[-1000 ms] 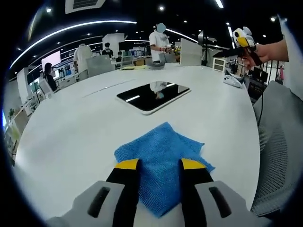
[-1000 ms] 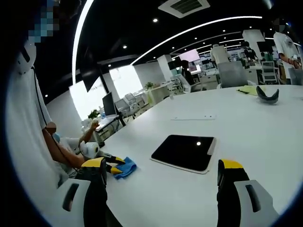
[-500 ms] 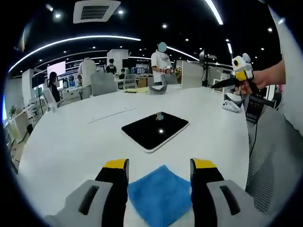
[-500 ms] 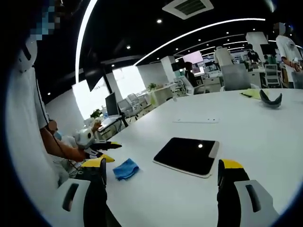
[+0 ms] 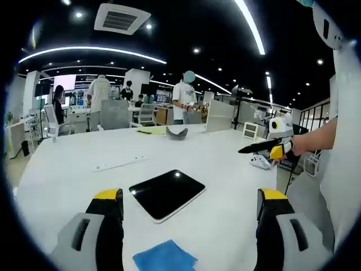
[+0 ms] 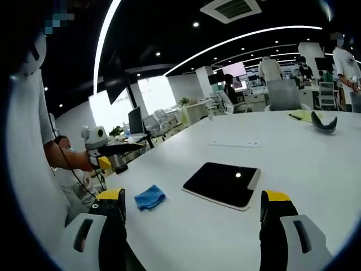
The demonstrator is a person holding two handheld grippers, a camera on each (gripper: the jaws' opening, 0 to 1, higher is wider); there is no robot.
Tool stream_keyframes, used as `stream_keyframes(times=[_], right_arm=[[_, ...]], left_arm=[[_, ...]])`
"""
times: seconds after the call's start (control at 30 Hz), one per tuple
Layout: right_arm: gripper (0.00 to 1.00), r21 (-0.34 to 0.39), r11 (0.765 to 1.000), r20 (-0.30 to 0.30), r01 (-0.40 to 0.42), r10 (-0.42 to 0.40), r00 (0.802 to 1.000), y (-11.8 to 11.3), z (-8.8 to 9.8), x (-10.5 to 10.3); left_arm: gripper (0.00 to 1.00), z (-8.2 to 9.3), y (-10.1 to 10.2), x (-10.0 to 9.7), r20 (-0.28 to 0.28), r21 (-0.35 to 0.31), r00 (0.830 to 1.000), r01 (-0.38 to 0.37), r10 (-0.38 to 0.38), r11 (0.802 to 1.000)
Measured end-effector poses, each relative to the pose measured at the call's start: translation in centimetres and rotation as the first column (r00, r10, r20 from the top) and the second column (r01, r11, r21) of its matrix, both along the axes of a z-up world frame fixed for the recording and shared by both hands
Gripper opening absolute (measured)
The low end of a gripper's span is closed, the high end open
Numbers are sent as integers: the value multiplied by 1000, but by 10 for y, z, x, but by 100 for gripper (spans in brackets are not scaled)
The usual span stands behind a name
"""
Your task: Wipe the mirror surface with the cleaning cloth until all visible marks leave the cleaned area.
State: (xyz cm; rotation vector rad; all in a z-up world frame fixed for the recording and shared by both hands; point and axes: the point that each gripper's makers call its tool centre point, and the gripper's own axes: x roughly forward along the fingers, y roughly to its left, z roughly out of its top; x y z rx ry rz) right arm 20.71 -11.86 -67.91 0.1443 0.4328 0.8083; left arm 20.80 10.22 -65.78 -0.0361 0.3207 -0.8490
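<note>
Lying flat on the white bench (image 5: 67, 169), the crumpled blue cleaning cloth (image 5: 164, 257) sits between the left gripper's (image 5: 189, 209) wide fingers, below the dark rectangular mirror (image 5: 167, 193), while the right gripper's (image 6: 192, 209) fingers spread wide, cloth (image 6: 149, 197) left of mirror (image 6: 221, 183).

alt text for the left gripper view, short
Open left gripper held above a white table, its yellow-tipped fingers framing a dark mirror, with a blue cloth lying nearer. The right gripper enters from the right; people stand in the office behind.
</note>
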Motion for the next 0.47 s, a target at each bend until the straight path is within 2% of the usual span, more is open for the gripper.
stream_keyframes(times=[0.47], right_arm=[[100,4,1000,19,-4,4,1000,1,7,3]], left_arm=[[99,-3,-1,-7,-5,39,1000,25,-25,999]])
